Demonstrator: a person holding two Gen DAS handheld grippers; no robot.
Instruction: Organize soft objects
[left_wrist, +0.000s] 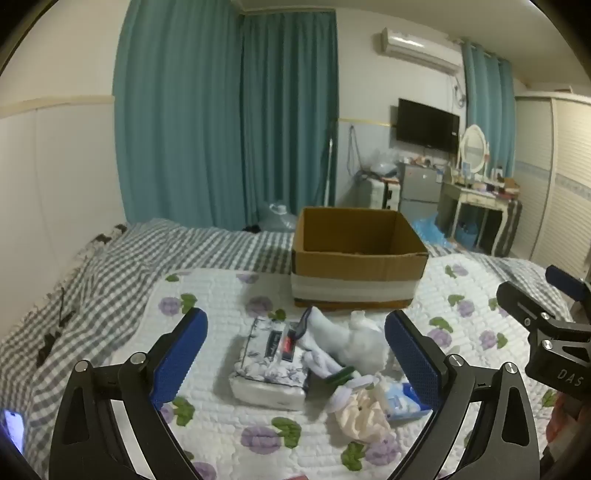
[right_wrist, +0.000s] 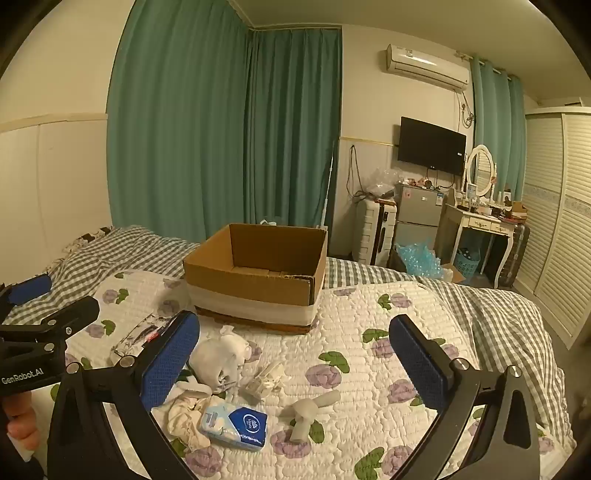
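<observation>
The bed (right_wrist: 491, 321) is covered with a grey checked sheet (left_wrist: 122, 258), and over it lies a white quilt with purple flowers (right_wrist: 369, 325). On the quilt stands an open cardboard box (right_wrist: 258, 273). In front of the box lie a flowered tissue pack (left_wrist: 267, 363), a white soft toy (right_wrist: 221, 356), a blue and white tissue packet (right_wrist: 236, 424), a cream cloth (left_wrist: 364, 415), and a pale small object (right_wrist: 306, 413), maybe a little fan.
</observation>
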